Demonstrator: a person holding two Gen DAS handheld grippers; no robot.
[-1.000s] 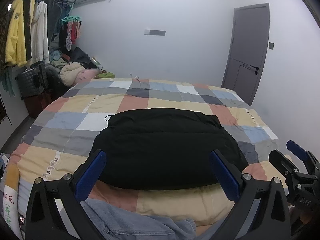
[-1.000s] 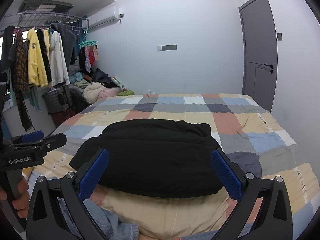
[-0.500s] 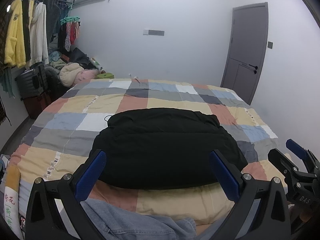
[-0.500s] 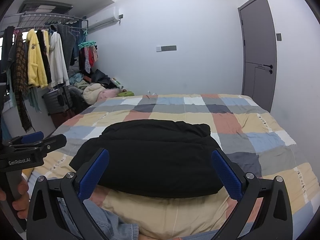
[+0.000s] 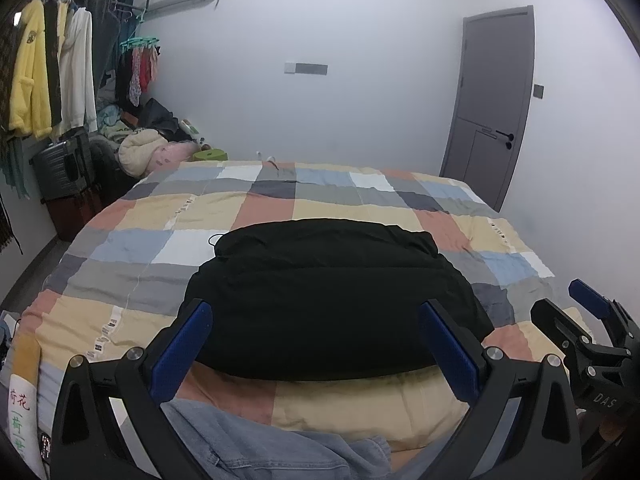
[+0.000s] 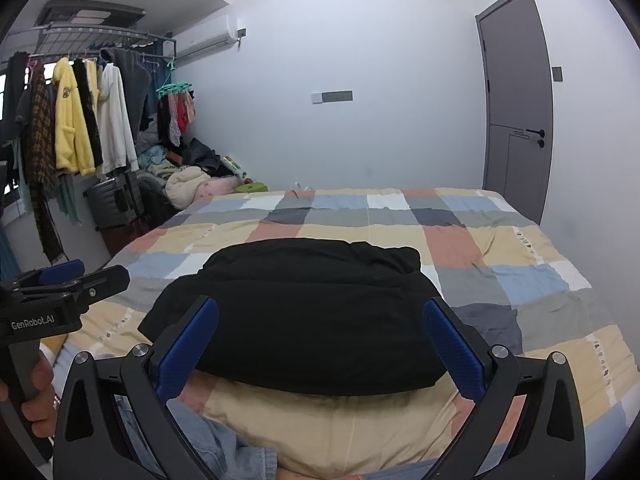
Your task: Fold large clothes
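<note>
One black garment [image 5: 332,300], folded into a thick bundle, lies on the near half of the bed [image 5: 264,208], on its checked quilt. One piece of blue denim [image 5: 256,444] lies at the bed's near edge, just below the bundle. Two suitcases [image 6: 116,200] stand by the left wall under a rail of hanging clothes [image 6: 76,120]; a heap of clothes and cushions [image 6: 188,176] sits in the far corner. One grey door [image 6: 516,100] is shut. The left gripper [image 5: 316,340] has its jaws spread wide, holding nothing, above the near edge. The right gripper [image 6: 320,338] is likewise wide apart and empty, touching nothing.
</note>
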